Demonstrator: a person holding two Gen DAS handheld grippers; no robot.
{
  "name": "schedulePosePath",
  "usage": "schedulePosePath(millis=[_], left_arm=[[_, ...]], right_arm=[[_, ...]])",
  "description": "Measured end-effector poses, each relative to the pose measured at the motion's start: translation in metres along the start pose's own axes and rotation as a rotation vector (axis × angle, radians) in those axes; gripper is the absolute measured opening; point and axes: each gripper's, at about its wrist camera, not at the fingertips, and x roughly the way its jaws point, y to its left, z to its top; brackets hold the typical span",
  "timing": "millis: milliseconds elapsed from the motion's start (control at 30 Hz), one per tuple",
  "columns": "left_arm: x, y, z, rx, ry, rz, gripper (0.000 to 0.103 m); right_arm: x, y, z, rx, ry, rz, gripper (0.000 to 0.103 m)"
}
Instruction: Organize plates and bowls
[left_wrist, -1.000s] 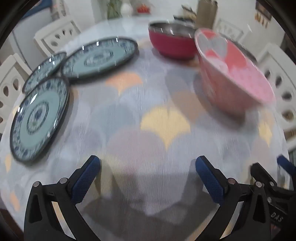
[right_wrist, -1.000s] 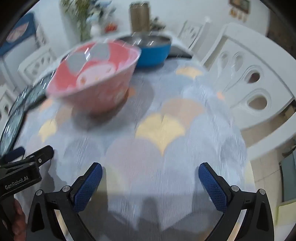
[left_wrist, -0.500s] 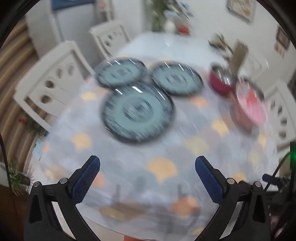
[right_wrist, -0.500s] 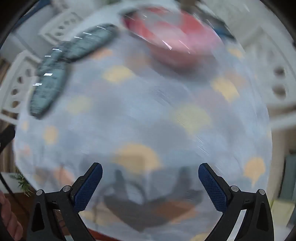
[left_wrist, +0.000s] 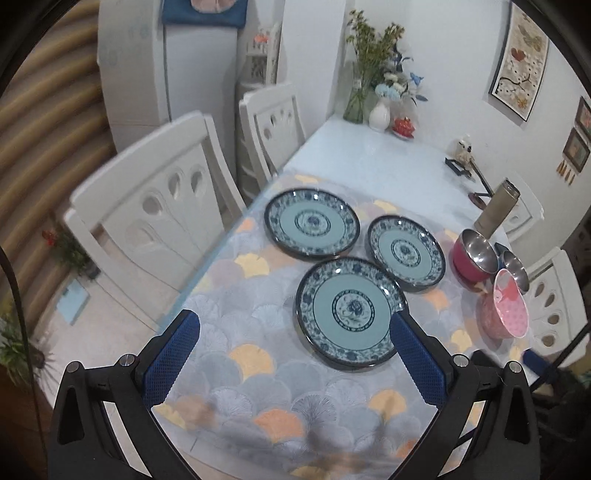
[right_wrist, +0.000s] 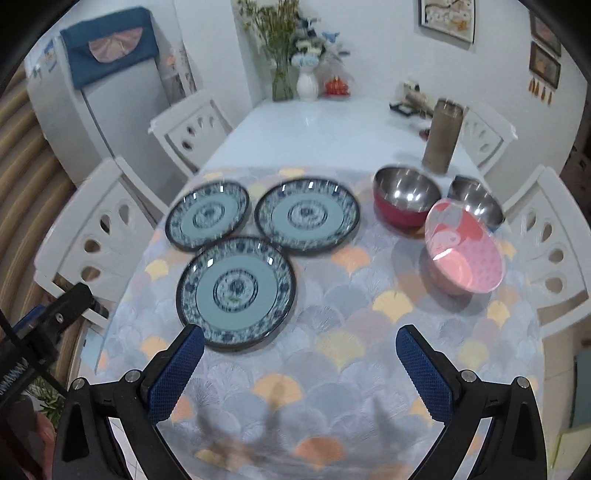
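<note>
Three blue-patterned plates lie flat on the scallop-print tablecloth: a near plate (left_wrist: 349, 312) (right_wrist: 236, 291), a far left plate (left_wrist: 312, 222) (right_wrist: 208, 215) and a far right plate (left_wrist: 405, 252) (right_wrist: 306, 216). A pink bowl (left_wrist: 504, 310) (right_wrist: 463, 251), a red steel-lined bowl (left_wrist: 472, 254) (right_wrist: 404, 201) and a blue steel-lined bowl (left_wrist: 513, 264) (right_wrist: 476, 203) stand at the right. My left gripper (left_wrist: 293, 354) is open and empty, high above the table's near edge. My right gripper (right_wrist: 299, 362) is open and empty, also raised; the left gripper's body (right_wrist: 44, 332) shows at its left.
White chairs (left_wrist: 155, 218) (right_wrist: 554, 243) flank the table. A tall tan flask (right_wrist: 441, 136) stands behind the bowls. Vases with flowers (right_wrist: 295, 74) and small ornaments sit at the table's far end. A fridge (left_wrist: 147, 66) stands at the back left.
Both grippers have risen and pulled back from close over the tablecloth; all plates and bowls now show from above. Both stay open and empty.
</note>
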Motion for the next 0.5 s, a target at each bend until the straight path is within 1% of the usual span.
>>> schedulePosePath(millis=[67, 167, 233, 267, 333, 433, 500], left_arm=[[0.010, 0.010, 0.005, 0.000, 0.016, -0.040, 0.102], [0.018, 0.017, 0.008, 0.024, 0.011, -0.047, 0.102], [0.024, 0.019, 0.008, 0.033, 0.023, -0.059, 0.102], [0.029, 0.020, 0.008, 0.035, 0.037, -0.074, 0.102], [0.034, 0.022, 0.009, 0.038, 0.060, -0.104, 0.102], [0.039, 0.019, 0.011, 0.058, 0.074, -0.124, 0.102], [0.041, 0.016, 0.012, 0.071, 0.081, -0.131, 0.102]], right_arm=[[0.016, 0.000, -0.003, 0.027, 0.025, -0.015, 0.103], [0.024, -0.003, -0.004, 0.089, 0.041, -0.035, 0.103], [0.022, -0.003, -0.007, 0.108, 0.041, -0.057, 0.103], [0.021, -0.004, -0.009, 0.116, 0.039, -0.082, 0.103], [0.022, -0.002, -0.012, 0.129, 0.041, -0.104, 0.103], [0.020, 0.000, -0.012, 0.150, 0.042, -0.104, 0.103], [0.020, 0.004, -0.012, 0.136, 0.041, -0.120, 0.103]])
